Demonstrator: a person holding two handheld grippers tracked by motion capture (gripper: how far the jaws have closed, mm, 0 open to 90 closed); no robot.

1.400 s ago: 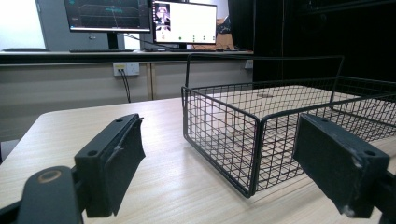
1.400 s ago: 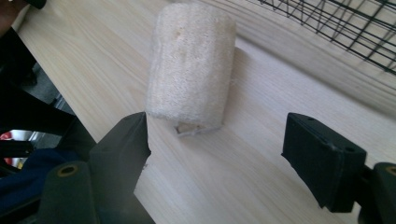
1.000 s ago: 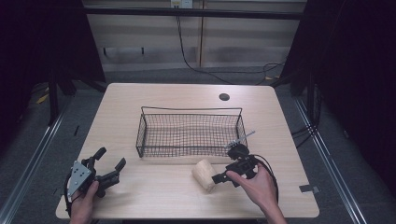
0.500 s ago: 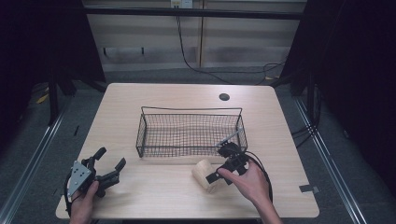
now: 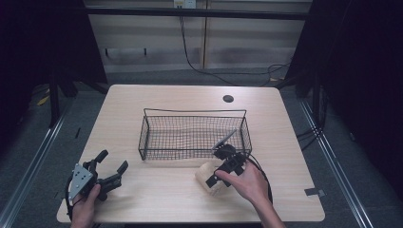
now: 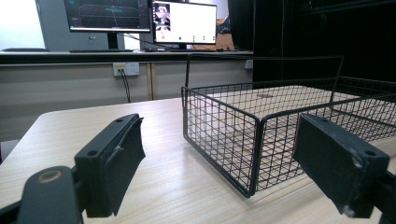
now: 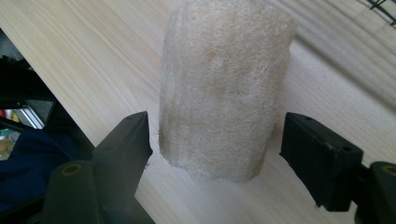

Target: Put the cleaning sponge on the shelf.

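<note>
Lying on the pale wood-grain counter (image 5: 157,190), a rough, fibrous beige loofah cylinder (image 7: 224,88) sits between the jaws of the right gripper (image 7: 215,140), which have just been closing; small gaps remain on both sides. A black wire-mesh basket (image 5: 192,135) stands just behind it. The left gripper (image 5: 110,168) rests wide open near the counter's front left, well apart.

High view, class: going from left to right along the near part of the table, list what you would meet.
Left gripper → beige loofah roll → right gripper, its open jaws around the roll's end → small dark tag near the table's right edge.
</note>
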